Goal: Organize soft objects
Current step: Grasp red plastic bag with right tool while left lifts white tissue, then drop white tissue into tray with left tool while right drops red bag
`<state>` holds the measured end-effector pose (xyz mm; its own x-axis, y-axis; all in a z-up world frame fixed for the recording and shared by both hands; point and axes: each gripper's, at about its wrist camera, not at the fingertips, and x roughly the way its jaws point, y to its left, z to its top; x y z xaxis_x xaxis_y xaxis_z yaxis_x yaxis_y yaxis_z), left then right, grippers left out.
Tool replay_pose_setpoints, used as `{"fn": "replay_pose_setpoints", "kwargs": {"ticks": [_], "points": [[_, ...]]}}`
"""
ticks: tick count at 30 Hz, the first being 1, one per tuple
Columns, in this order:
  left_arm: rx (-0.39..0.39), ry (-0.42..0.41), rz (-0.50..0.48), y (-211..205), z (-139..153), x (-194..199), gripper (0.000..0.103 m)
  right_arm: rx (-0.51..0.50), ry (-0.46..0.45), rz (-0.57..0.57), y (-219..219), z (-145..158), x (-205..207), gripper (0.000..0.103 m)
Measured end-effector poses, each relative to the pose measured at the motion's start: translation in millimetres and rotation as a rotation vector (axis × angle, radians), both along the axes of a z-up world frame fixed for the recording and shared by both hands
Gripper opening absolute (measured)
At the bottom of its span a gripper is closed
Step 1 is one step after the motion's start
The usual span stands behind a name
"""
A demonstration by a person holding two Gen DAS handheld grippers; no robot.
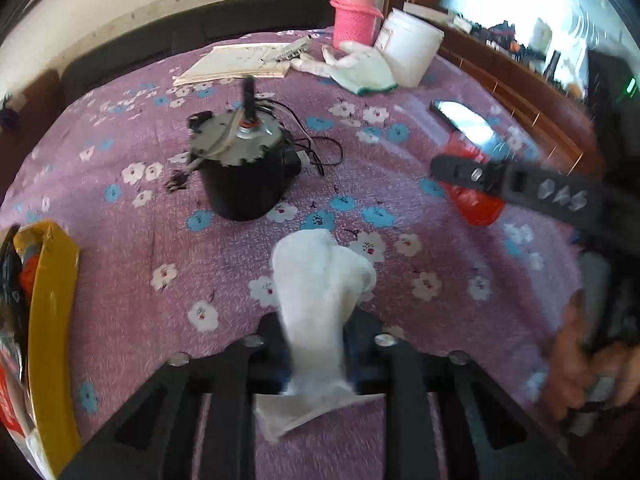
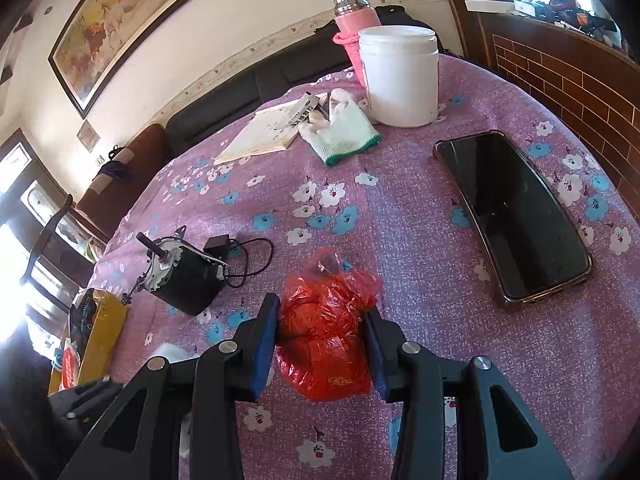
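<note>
My left gripper (image 1: 314,332) is shut on a white cloth (image 1: 320,280) and holds it over the purple flowered tablecloth (image 1: 120,280). My right gripper (image 2: 322,320) is shut on a crumpled red plastic bag (image 2: 326,328) that rests on the tablecloth (image 2: 420,240). In the left wrist view the right gripper's finger (image 1: 500,180) crosses the red bag (image 1: 476,204) at the right. A white work glove with a green cuff (image 1: 360,66) lies at the far side near the white tub; it also shows in the right wrist view (image 2: 340,132).
A black motor with wires (image 1: 244,168) stands mid-table, also in the right view (image 2: 180,276). A phone (image 2: 516,216) lies at the right. A white tub (image 2: 400,76), pink flask (image 2: 356,20) and notebook (image 2: 264,132) sit at the back. A yellow box (image 1: 52,320) is at the left edge.
</note>
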<state>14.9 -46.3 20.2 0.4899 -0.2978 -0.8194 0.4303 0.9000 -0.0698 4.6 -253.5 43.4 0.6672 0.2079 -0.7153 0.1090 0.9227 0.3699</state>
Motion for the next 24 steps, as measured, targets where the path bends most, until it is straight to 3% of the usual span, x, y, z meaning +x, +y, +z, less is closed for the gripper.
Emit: {"fn": "replay_pose_setpoints", "kwargs": {"ticks": [9, 14, 17, 20, 24], "points": [[-0.147, -0.092, 0.069, 62.9, 63.8, -52.7, 0.018, 0.001, -0.008, -0.013, -3.1, -0.5, 0.0, 0.042], [-0.226, -0.185, 0.186, 145.2, 102.4, -97.9, 0.018, -0.029, -0.017, -0.049, -6.4, -2.3, -2.2, 0.042], [-0.215, -0.233, 0.288, 198.6, 112.0, -115.5, 0.019, -0.034, 0.005, -0.072, -9.2, -7.7, -0.8, 0.042], [-0.219, -0.221, 0.396, 254.6, 111.6, -123.4, 0.019, -0.066, 0.008, -0.09, -8.5, -5.7, -2.7, 0.042], [-0.171, -0.218, 0.488, 308.8, 106.2, -125.0, 0.019, -0.119, -0.035, -0.034, 15.4, 20.8, -27.0, 0.042]]}}
